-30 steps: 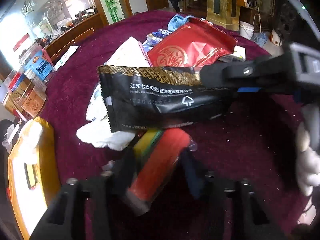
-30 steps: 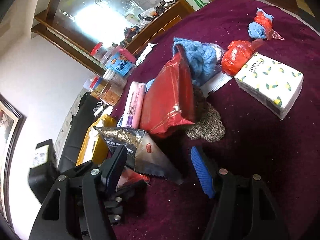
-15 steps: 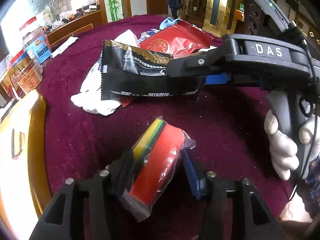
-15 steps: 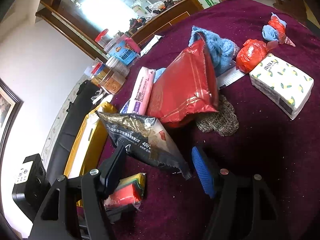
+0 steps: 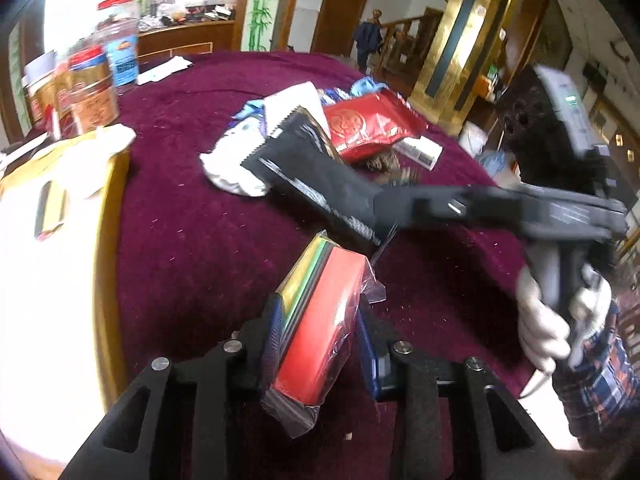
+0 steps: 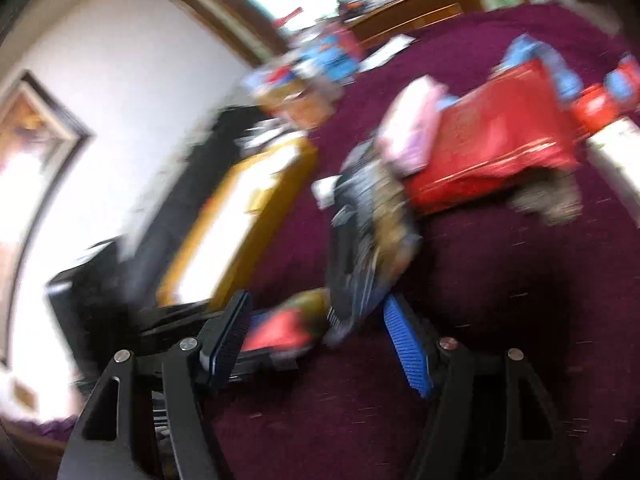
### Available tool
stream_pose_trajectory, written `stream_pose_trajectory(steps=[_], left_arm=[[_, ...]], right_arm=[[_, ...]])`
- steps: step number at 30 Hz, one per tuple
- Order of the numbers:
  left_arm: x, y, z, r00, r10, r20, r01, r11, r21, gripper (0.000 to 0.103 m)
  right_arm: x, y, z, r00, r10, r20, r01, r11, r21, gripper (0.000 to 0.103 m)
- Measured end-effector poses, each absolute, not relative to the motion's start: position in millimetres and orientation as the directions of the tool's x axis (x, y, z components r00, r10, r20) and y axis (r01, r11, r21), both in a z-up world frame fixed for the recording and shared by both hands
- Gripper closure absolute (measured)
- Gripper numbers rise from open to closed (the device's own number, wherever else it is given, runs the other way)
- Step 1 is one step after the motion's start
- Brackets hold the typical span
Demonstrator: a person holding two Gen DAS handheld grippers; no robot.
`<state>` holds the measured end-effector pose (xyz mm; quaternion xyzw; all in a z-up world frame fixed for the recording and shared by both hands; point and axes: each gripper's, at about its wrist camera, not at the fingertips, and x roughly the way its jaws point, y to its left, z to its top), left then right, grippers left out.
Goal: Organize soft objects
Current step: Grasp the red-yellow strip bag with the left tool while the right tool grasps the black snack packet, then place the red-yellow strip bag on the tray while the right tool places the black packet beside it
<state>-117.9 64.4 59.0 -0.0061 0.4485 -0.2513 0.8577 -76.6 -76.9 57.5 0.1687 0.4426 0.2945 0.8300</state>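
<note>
Where cloth [image 5: 192, 240] lies bare: open room

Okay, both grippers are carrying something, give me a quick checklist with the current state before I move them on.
1. Left gripper on the coloured cloth pack: ok, pack between its jaws, closing.
2. Right gripper on the black packet: cannot tell; view blurred, jaws look wide.
3. Pack lifted off the maroon tablecloth: ok.
4. Packet clear of the red pouch: ok.
5. Drop-off place: cannot tell.
</note>
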Motion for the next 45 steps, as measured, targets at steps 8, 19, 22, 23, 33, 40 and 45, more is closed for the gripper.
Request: stream_pose_trajectory(steps=[8, 19, 22, 23, 33, 40, 45], left_arm=[[-127.8, 102.6, 65.4, 0.466, -0.521, -0.715, 0.389, 0.847, -0.363, 0.067], [-137.5, 169.3, 86.4, 0.546, -0.521, -0.656, 0.292, 0.852, -0.434, 0.067], [-135.0, 191.2, 93.1, 0.565, -0.536, -0.627, 0.272, 0.839, -0.472, 0.069], [-134.9, 198.1, 97.5, 0.581, -0.528, -0.62, 0.265, 0.843, -0.469, 0.075], [-130.8, 226.3, 95.4, 0.58, -0.499, -0.644, 0.216, 0.856, -0.47, 0.077], [-133.2, 139.9, 90.8, 0.521, -0.46, -0.719, 0.365, 0.882, -0.299, 0.035], [-107.7, 102.1, 69.8, 0.488, -0.364, -0.793, 0.358, 0.912, -0.198, 0.035]], right_arm=[[-69.9, -62.8, 72.3, 0.565, 0.373, -0.736, -0.242, 0.928, 0.285, 0.036], [-43.2, -2.0, 50.7, 0.562, 0.155, -0.813, -0.23, 0.973, 0.027, 0.072], [-50.3, -4.5, 58.4, 0.565, 0.173, -0.807, -0.228, 0.972, 0.05, 0.079], [-52.3, -3.8, 61.8, 0.566, 0.182, -0.804, -0.231, 0.971, 0.058, 0.079], [-67.9, 1.9, 106.5, 0.582, 0.29, -0.76, -0.275, 0.949, 0.151, 0.08], [-68.0, 5.2, 106.4, 0.548, 0.381, -0.745, -0.296, 0.921, 0.253, 0.08], [-74.2, -4.0, 98.5, 0.528, 0.412, -0.743, -0.289, 0.909, 0.299, 0.08]])
